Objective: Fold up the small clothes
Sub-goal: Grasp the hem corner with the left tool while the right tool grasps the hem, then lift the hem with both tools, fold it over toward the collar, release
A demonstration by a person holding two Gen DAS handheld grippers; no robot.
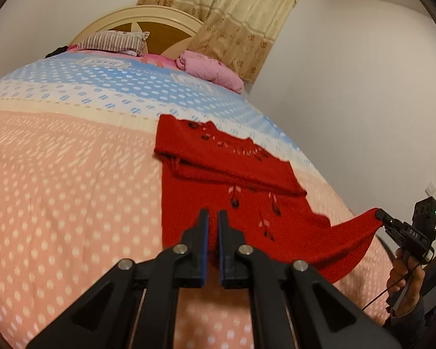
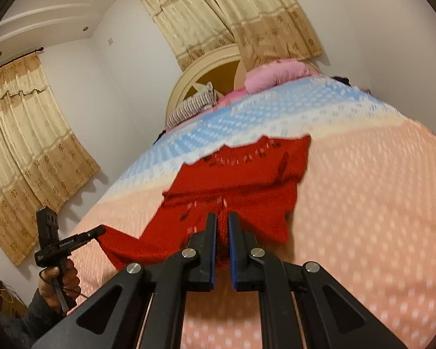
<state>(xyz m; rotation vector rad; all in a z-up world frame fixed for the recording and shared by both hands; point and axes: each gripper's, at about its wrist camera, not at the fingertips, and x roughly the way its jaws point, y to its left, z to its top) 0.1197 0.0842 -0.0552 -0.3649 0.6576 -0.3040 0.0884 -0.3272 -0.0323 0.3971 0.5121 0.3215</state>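
Both grippers, left gripper [image 1: 213, 218] and right gripper [image 2: 222, 221], are clenched on the near hem corners of the red sweater [image 1: 232, 168] lying mid-bed [image 1: 72, 189], so we lift evenly and carry the hem toward the collar.

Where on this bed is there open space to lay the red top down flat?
The widest bare patch is the peach half of the bedspread, beside the red sweater on the left gripper's side. The blue band beyond is free too. It gets crowded by the headboard: striped pillow, pink bundle.
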